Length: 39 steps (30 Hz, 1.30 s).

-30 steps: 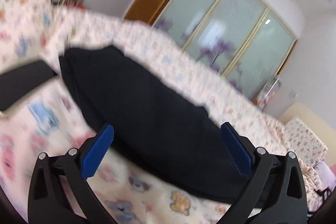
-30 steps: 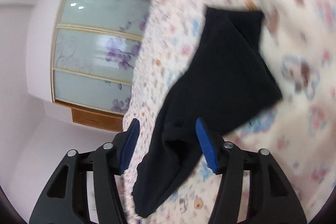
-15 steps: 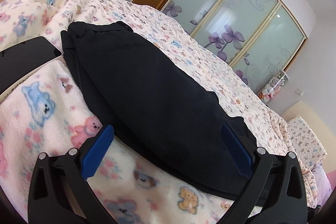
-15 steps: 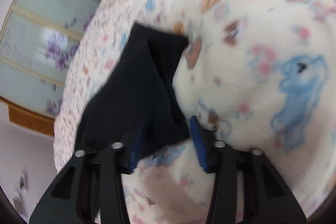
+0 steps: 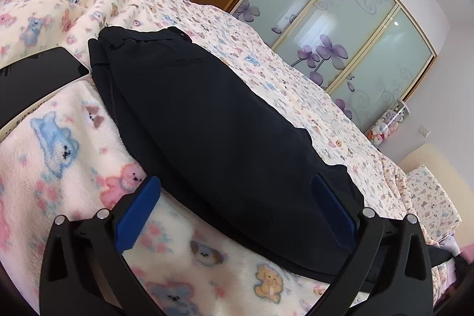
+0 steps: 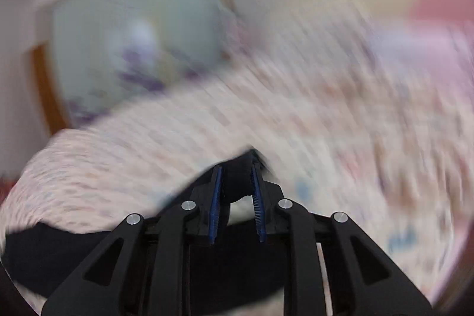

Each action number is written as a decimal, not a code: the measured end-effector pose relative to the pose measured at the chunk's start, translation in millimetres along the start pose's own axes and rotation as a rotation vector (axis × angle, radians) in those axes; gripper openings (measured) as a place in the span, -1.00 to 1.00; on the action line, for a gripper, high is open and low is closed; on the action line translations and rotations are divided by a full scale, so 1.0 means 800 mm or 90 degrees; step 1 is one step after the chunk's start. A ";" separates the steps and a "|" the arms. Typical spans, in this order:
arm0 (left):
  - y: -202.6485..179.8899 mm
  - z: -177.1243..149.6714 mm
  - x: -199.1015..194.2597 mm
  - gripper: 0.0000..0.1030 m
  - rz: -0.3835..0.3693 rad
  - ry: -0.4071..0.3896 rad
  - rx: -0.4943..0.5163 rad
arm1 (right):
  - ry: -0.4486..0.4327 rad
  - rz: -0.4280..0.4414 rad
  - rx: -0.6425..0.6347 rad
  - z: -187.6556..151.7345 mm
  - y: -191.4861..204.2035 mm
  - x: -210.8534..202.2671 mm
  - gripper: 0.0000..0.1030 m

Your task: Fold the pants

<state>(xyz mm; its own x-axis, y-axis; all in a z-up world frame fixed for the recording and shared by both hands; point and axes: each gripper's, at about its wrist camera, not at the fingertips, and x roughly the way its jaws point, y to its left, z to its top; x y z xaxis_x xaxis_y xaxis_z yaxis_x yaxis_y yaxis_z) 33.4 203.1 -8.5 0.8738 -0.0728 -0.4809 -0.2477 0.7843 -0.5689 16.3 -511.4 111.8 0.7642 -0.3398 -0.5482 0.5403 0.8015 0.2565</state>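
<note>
Lifted pants [image 6: 237, 182] between closing jaws.

Black pants [image 5: 213, 120] are seen on a cream blanket [image 5: 59, 144] printed with blue, pink and brown teddy bears. The left tongs [image 5: 237, 212] and right tongs [image 6: 237, 191] are black with blue pads. A black tablet [image 5: 32, 76] is edged in white. Frosted pale-green wardrobe doors [image 5: 340, 28] are patterned with purple flowers and framed in gold.
</note>
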 end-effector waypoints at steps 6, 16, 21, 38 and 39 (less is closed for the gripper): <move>0.001 0.000 0.004 0.97 0.003 0.006 0.000 | 0.139 -0.012 0.184 -0.079 -0.101 0.075 -0.56; 0.001 -0.001 0.003 0.97 0.000 0.005 -0.007 | 0.172 0.257 0.336 -0.108 -0.047 0.000 -0.02; 0.003 0.000 0.000 0.97 -0.013 0.004 -0.018 | 0.384 0.396 0.349 -0.184 0.038 0.029 -0.19; 0.027 0.019 -0.015 0.97 -0.089 -0.008 -0.081 | 0.424 0.389 0.240 -0.219 0.120 0.040 -0.90; 0.032 0.023 -0.019 0.97 -0.097 -0.015 -0.093 | 0.396 0.418 0.233 -0.211 0.123 0.030 -0.91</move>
<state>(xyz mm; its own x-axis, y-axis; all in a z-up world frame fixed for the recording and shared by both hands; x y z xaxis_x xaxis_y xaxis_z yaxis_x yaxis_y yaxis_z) 21.9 235.8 -3.4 0.9150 -0.1677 -0.3670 -0.1684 0.6678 -0.7251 28.3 -357.3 -10.2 0.6868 0.5245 -0.5031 0.2292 0.5006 0.8348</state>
